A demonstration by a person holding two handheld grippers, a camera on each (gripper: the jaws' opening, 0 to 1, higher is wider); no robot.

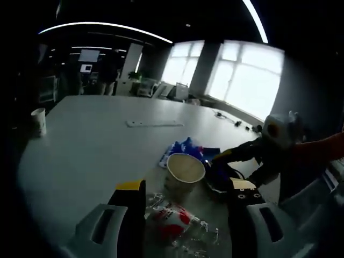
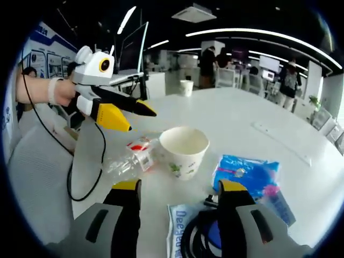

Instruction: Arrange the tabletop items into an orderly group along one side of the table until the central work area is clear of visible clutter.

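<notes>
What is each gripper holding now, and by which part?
Nothing. The left gripper is open above the plastic bottle; the right gripper is open near the paper cup.

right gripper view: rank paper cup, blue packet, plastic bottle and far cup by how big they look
1. Paper cup and blue packet: look alike in size, so unranked.
2. Plastic bottle: lying on its side, somewhat smaller.
3. Far cup: smallest, though distance from the camera may explain that.
</notes>
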